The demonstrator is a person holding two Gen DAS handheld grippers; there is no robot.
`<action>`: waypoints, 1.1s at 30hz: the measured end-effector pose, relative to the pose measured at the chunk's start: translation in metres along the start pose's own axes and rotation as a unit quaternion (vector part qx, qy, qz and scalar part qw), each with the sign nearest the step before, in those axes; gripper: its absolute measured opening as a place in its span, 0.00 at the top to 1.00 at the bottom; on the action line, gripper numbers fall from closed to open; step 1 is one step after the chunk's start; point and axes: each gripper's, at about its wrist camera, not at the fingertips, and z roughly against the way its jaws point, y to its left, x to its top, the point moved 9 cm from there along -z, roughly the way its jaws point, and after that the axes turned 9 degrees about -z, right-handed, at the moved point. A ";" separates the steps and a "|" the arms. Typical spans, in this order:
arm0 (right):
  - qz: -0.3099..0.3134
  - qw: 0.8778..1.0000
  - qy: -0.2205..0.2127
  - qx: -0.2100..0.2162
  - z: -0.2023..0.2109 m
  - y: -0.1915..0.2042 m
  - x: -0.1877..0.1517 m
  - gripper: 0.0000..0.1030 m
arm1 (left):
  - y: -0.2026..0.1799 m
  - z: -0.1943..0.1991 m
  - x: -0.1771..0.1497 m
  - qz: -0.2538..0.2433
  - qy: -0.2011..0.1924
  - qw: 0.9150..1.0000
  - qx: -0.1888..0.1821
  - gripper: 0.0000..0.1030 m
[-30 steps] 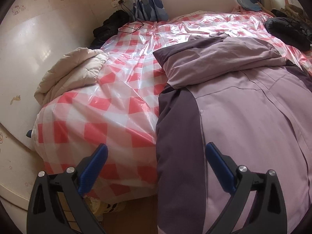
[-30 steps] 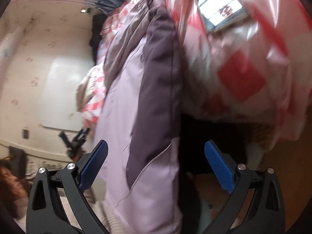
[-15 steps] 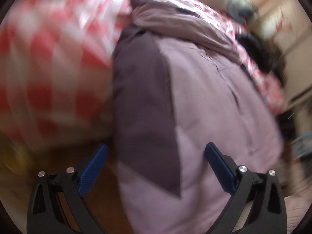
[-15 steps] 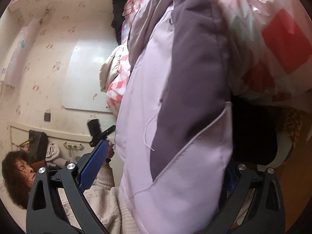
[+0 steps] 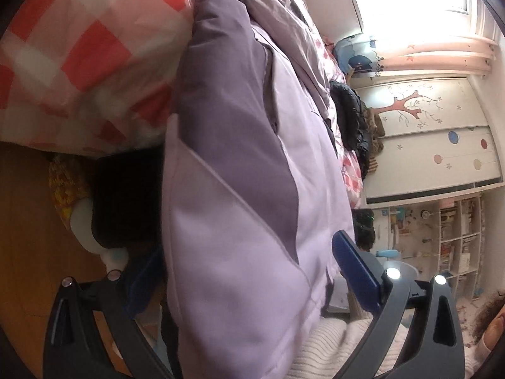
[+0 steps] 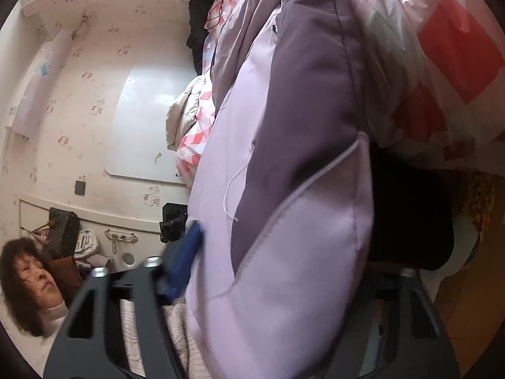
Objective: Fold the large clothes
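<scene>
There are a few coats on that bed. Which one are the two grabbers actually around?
The two-tone purple jacket, lilac with darker panels, hanging over the bed's edge between both grippers' fingers. The cream coat and the black coat lie farther back, untouched.

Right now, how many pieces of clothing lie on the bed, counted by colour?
Lilac and purple: 1, the jacket hanging over the bed's edge.
Black: 2, one black garment on the far side, another black garment near the wall.
Cream: 1, the padded coat.
Total: 4.
</scene>
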 end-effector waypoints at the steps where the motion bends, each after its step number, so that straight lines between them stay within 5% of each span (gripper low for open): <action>1: 0.001 1.000 -0.002 0.002 0.001 0.000 -0.001 0.48 | 0.000 0.000 0.001 0.000 -0.004 1.000 0.002 0.20; 4: 0.004 1.000 -0.003 0.014 0.002 0.002 -0.004 0.50 | -0.002 -0.001 0.001 -0.009 0.000 1.000 -0.006 0.53; 10: -0.012 0.999 0.008 0.036 -0.002 -0.014 -0.006 0.49 | -0.005 0.003 0.007 -0.012 -0.006 1.000 -0.004 0.59; 12: -0.018 0.998 0.011 0.055 -0.002 -0.016 -0.009 0.48 | -0.004 0.005 0.005 -0.004 -0.005 1.000 -0.008 0.52; 13: -0.019 0.998 0.013 0.062 -0.001 -0.016 -0.011 0.48 | -0.001 0.006 0.003 0.005 -0.004 1.000 -0.006 0.31; 14: -0.019 0.998 0.013 0.065 0.001 -0.017 -0.013 0.47 | 0.003 0.007 0.002 0.017 -0.007 1.000 0.000 0.22; 18: -0.008 0.997 0.008 0.073 0.011 -0.019 -0.018 0.48 | 0.004 0.013 -0.001 0.017 -0.016 1.000 -0.005 0.20; 20: 0.006 0.997 -0.005 0.071 0.015 -0.015 -0.021 0.63 | 0.002 0.013 -0.005 0.008 -0.014 1.000 -0.002 0.27; 21: 0.011 0.997 -0.012 0.069 0.016 -0.013 -0.021 0.68 | 0.001 0.010 -0.008 0.003 -0.009 1.000 0.000 0.46; 25: 0.044 0.994 -0.045 0.091 0.022 0.012 -0.024 0.73 | -0.012 0.015 -0.008 -0.019 -0.026 0.999 0.008 0.77; 33: 0.076 0.977 -0.088 0.177 0.038 0.063 -0.021 0.73 | -0.062 0.053 0.011 -0.061 -0.093 0.994 -0.004 0.85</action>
